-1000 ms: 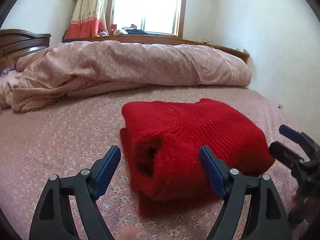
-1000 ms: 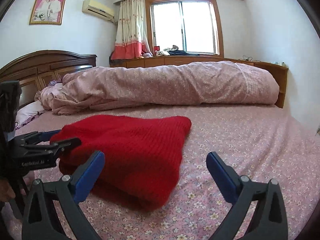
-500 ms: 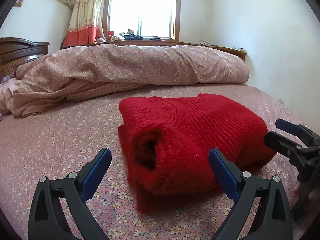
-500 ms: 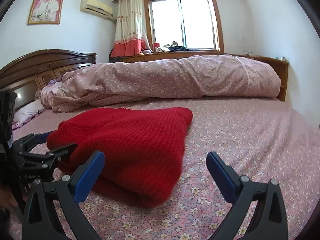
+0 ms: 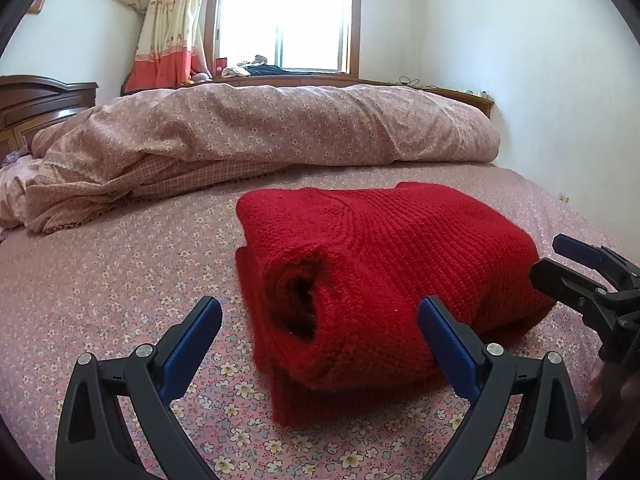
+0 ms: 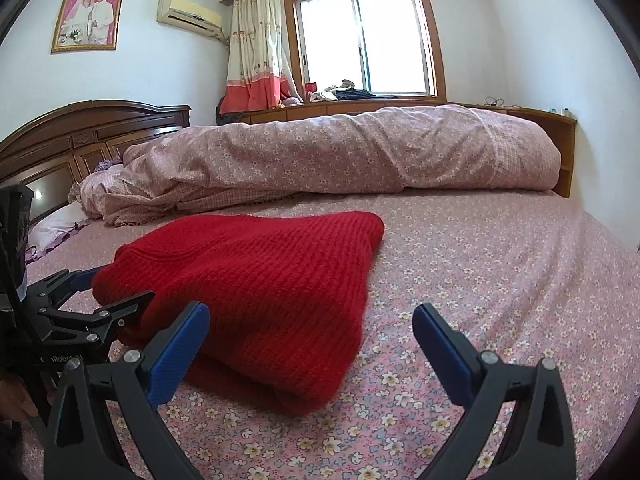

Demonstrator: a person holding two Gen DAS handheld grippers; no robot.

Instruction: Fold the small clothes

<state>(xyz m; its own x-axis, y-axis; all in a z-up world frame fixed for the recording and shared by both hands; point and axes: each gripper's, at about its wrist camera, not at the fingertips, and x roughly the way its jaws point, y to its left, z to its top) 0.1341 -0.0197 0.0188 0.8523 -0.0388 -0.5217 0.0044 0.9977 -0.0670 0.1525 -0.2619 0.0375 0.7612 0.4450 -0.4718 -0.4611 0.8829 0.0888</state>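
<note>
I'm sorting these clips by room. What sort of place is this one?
A home bedroom, most likely: a bed with a flowered sheet, a rolled quilt along its far side, a carved wooden headboard, and a framed portrait on the wall.

Bright daylight from the window [image 5: 289,16], blown out to white glare. Soft shadow under the red sweater [image 5: 384,280] on the bed [image 5: 100,300]. Sharp focus throughout; strong fisheye bending and dark vignette at corners.
</note>
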